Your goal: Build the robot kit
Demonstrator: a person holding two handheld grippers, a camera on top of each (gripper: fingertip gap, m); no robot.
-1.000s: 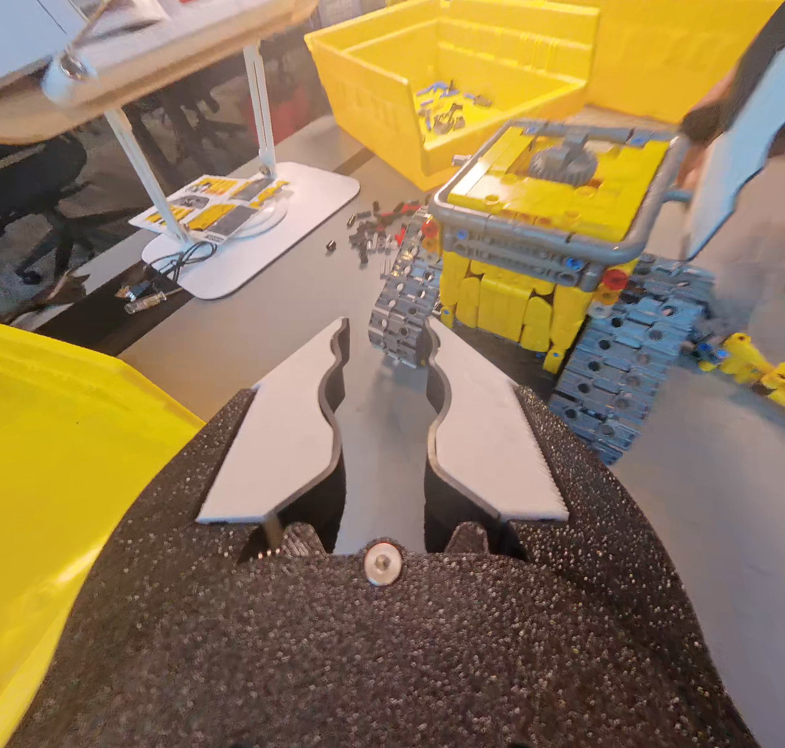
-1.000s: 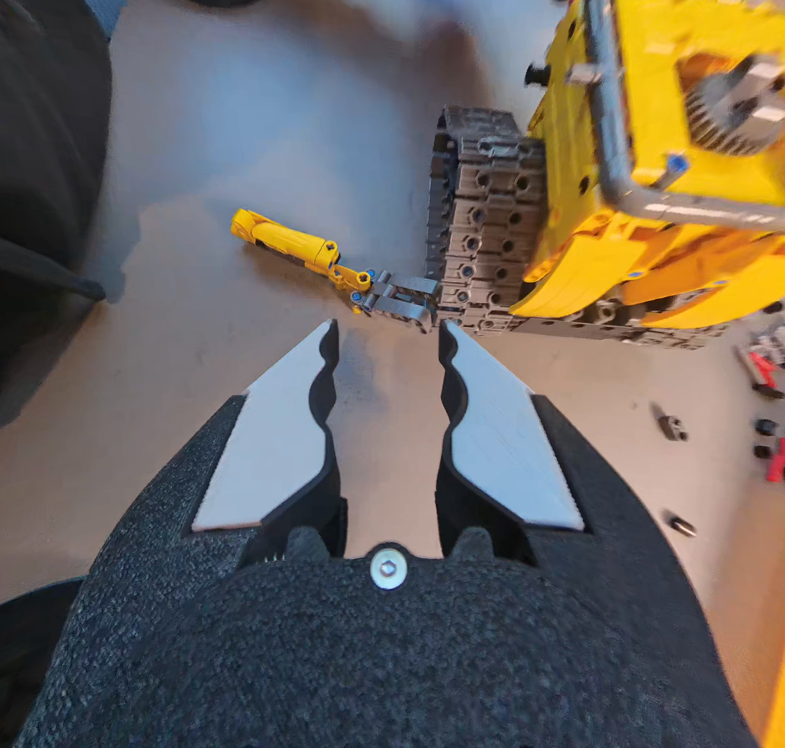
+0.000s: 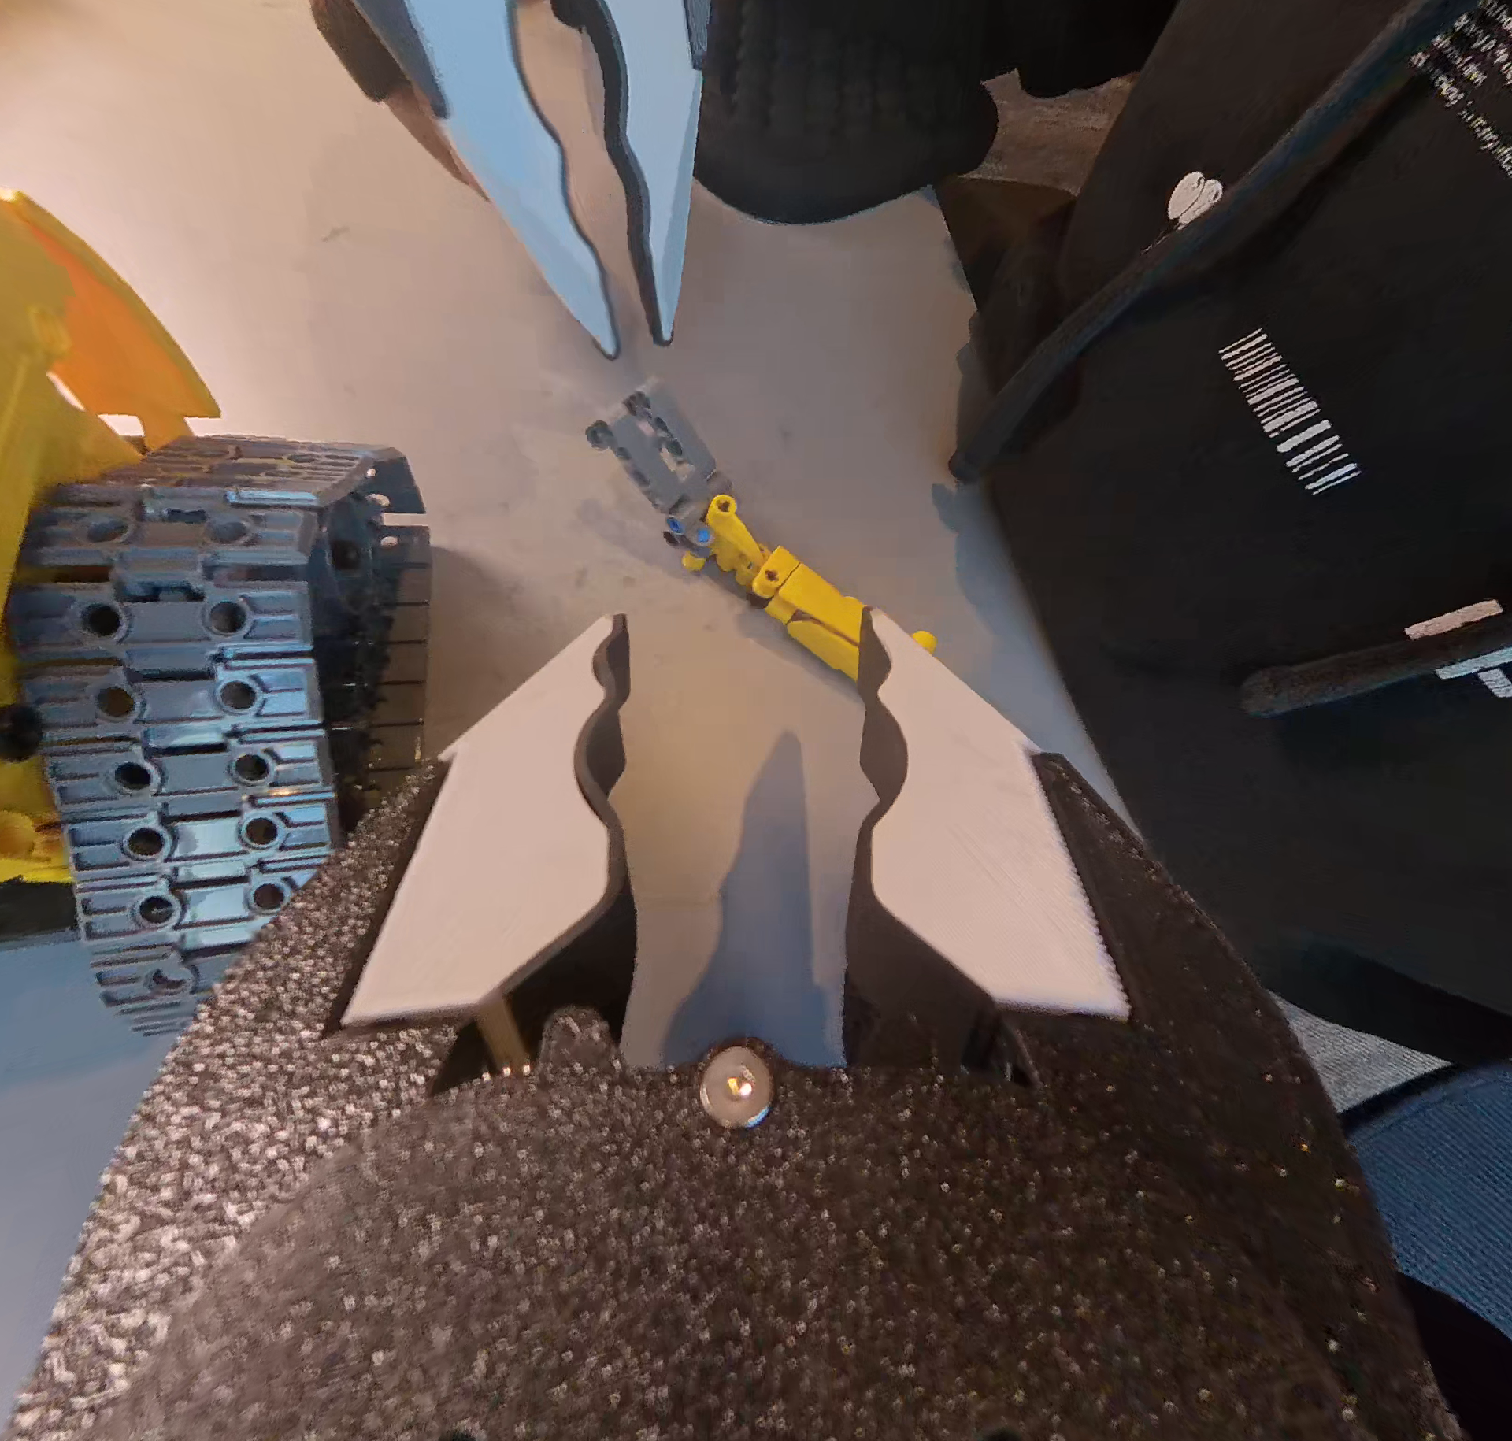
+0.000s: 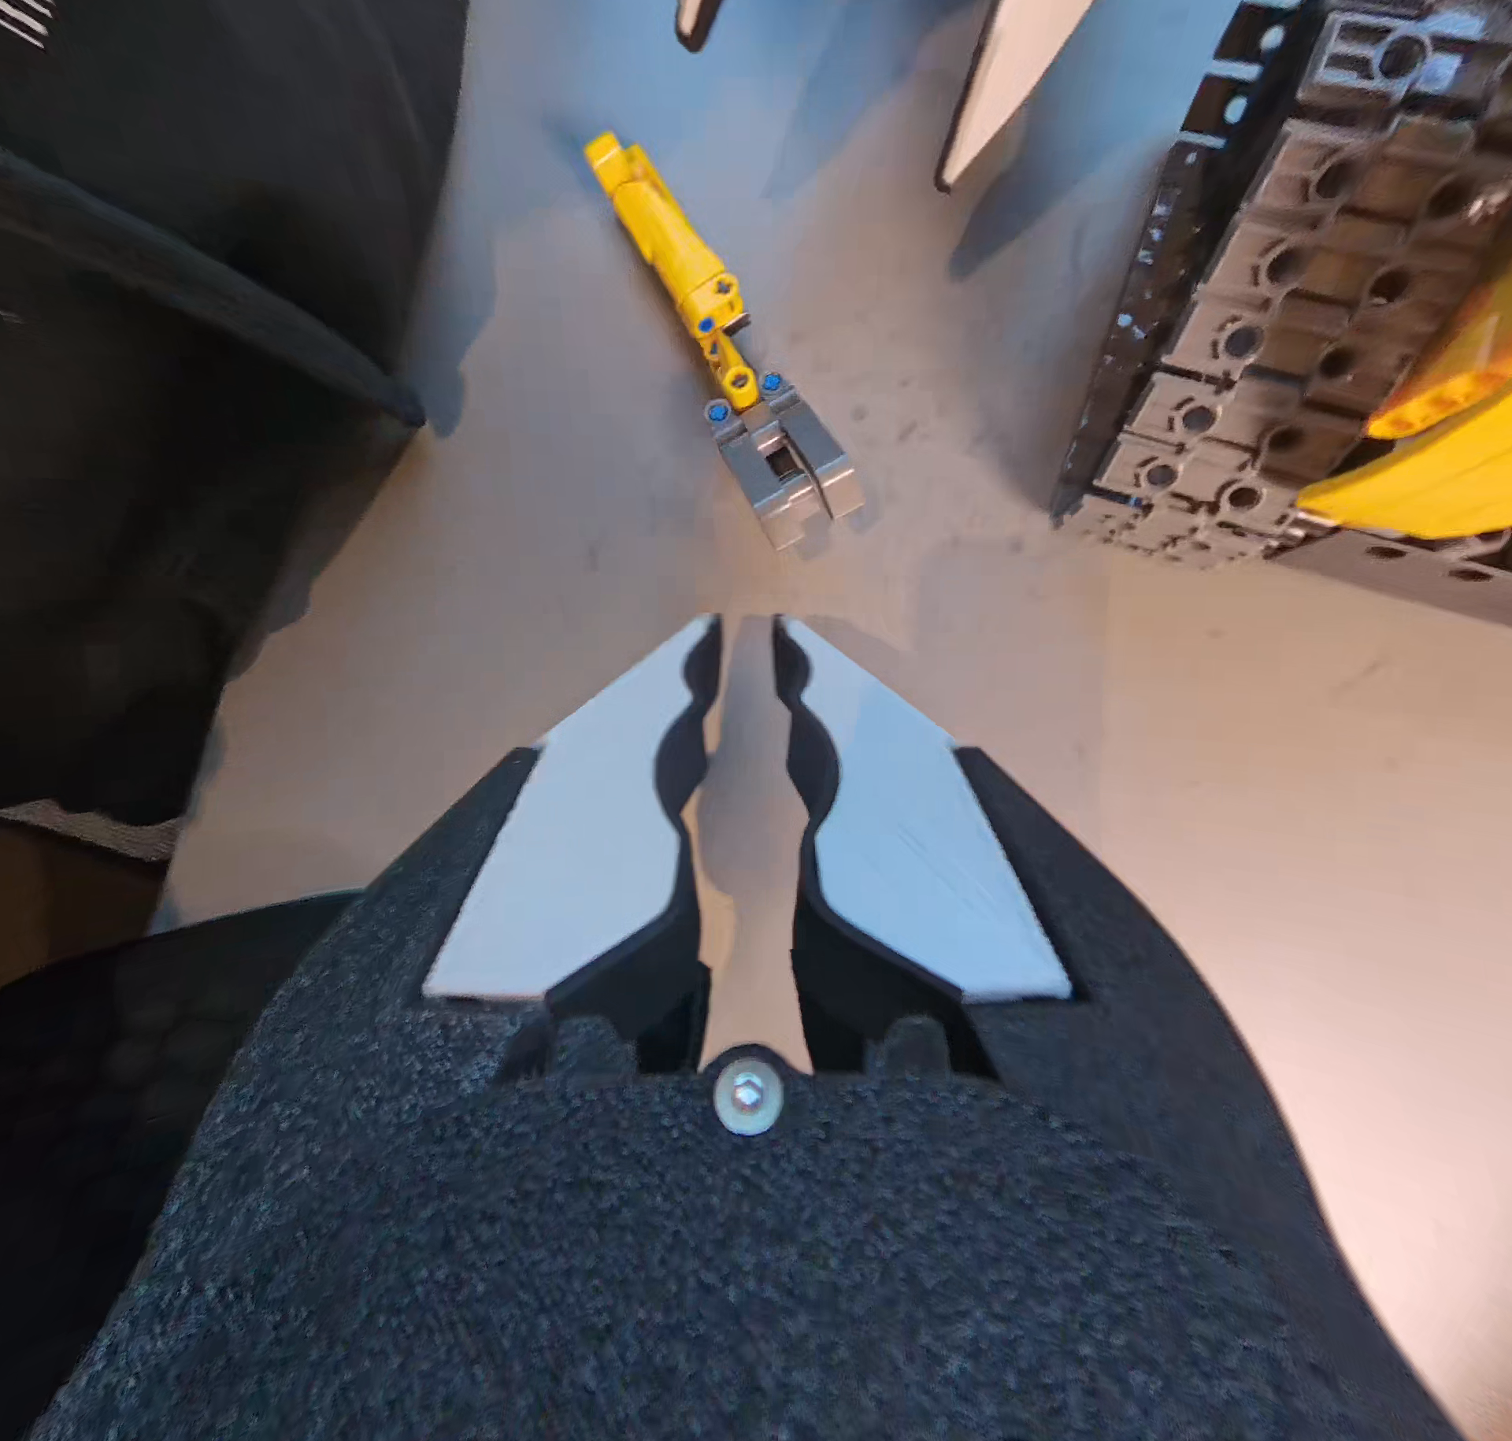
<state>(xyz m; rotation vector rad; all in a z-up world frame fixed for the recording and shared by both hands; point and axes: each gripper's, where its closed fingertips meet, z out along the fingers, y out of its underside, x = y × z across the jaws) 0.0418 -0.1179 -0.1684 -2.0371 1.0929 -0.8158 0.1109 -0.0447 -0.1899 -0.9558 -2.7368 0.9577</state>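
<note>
That little yellow-and-grey brick arm (image 4: 720,338) lying on the table (image 4: 1145,788) at 12 o'clock of the nearly-closed, empty right gripper (image 4: 746,624) looks light, rigid but jointed, so I'd pinch its yellow barrel, while the left gripper (image 3: 740,641) is spread wide and empty.

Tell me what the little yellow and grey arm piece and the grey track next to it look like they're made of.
Yellow and grey arm piece: looks like hard moulded plastic, smooth and slightly glossy, with pin holes and blue connector pins.

Grey track: apparently the same hard plastic, in separate glossy links that catch highlights, each with round holes. Rubber cannot be ruled out, but the sheen suggests plastic.
</note>
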